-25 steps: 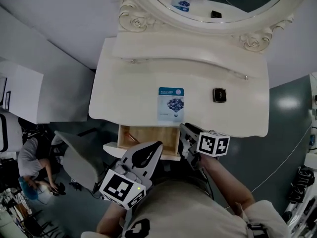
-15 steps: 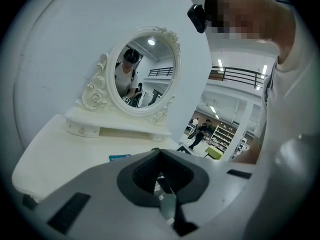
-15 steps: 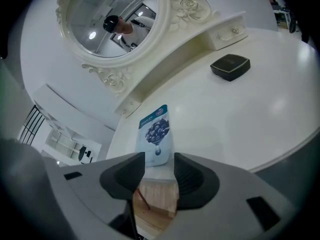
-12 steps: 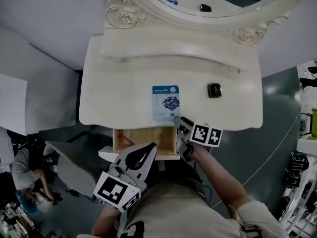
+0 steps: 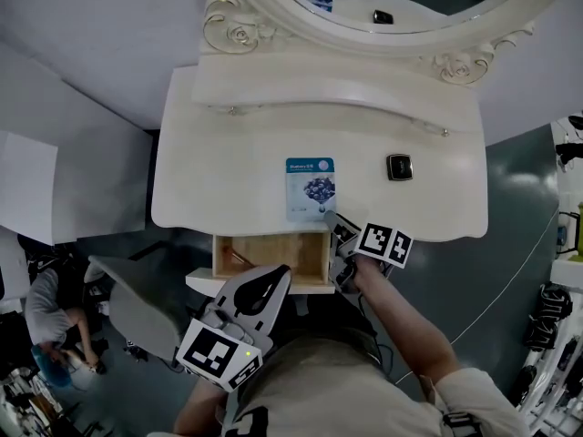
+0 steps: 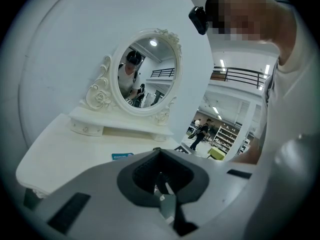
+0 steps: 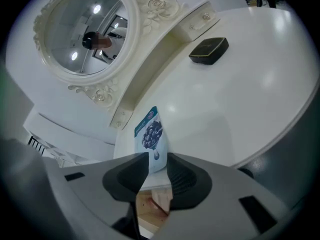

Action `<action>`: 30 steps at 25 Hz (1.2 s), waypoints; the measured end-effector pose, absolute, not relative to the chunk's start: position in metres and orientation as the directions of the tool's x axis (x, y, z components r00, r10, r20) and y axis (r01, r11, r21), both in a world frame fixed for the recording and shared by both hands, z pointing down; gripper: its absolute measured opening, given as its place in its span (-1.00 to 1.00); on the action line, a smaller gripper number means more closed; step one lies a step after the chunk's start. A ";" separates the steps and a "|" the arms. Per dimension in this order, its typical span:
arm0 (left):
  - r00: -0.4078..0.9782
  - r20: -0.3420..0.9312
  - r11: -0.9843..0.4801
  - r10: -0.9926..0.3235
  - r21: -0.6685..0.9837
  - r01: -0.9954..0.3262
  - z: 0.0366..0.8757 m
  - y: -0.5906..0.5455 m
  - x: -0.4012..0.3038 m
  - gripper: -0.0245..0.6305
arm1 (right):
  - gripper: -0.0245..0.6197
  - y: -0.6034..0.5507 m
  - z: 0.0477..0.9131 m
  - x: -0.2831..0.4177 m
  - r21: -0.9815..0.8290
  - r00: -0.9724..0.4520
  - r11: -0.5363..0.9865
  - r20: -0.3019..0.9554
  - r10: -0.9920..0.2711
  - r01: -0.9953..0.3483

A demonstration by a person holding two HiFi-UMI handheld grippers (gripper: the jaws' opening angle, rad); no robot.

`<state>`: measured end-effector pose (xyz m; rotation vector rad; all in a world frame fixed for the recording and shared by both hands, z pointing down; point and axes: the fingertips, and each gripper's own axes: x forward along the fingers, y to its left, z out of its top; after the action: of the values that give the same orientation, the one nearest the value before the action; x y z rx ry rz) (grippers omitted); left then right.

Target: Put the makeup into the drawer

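The right hand-held gripper has reached the blue-and-white makeup sachet, which lies on the white surface just behind the open wooden drawer. Its jaws have just been closing and straddle the sachet's near edge without yet pinching it, so pickup seems next. The left hand-held gripper is closed and empty in front of the drawer.

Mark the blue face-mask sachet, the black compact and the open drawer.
Blue-and-white flat face-mask sachet (image 5: 311, 188): head view, packet's centre.
Small black square compact (image 5: 399, 167): head view, lid's centre.
Open wooden drawer (image 5: 282, 255): head view, bare bottom panel.
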<state>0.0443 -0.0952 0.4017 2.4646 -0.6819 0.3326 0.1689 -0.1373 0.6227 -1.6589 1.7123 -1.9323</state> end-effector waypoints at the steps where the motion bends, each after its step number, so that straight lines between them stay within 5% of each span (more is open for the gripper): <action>1: 0.839 0.369 -0.715 -0.401 0.446 -0.538 0.402 -0.094 0.044 -0.76 | -0.55 -0.137 0.624 0.170 -0.743 -0.410 -0.386 0.639 -0.650 -0.547; 13: 0.823 0.364 -0.706 -0.436 0.429 -0.563 0.397 -0.084 0.034 -0.76 | -0.82 -0.133 0.633 0.170 -0.747 -0.408 -0.414 0.643 -0.648 -0.520; 30: 0.816 0.322 -0.709 -0.480 0.405 -0.577 0.380 -0.075 0.006 -0.76 | -0.85 -0.129 0.607 0.155 -0.806 -0.444 -0.333 0.559 -0.700 -0.490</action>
<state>0.0057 -0.0749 0.3802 2.5019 -0.7824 0.2639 0.1548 -0.1288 0.6071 -1.5538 1.7054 -1.8772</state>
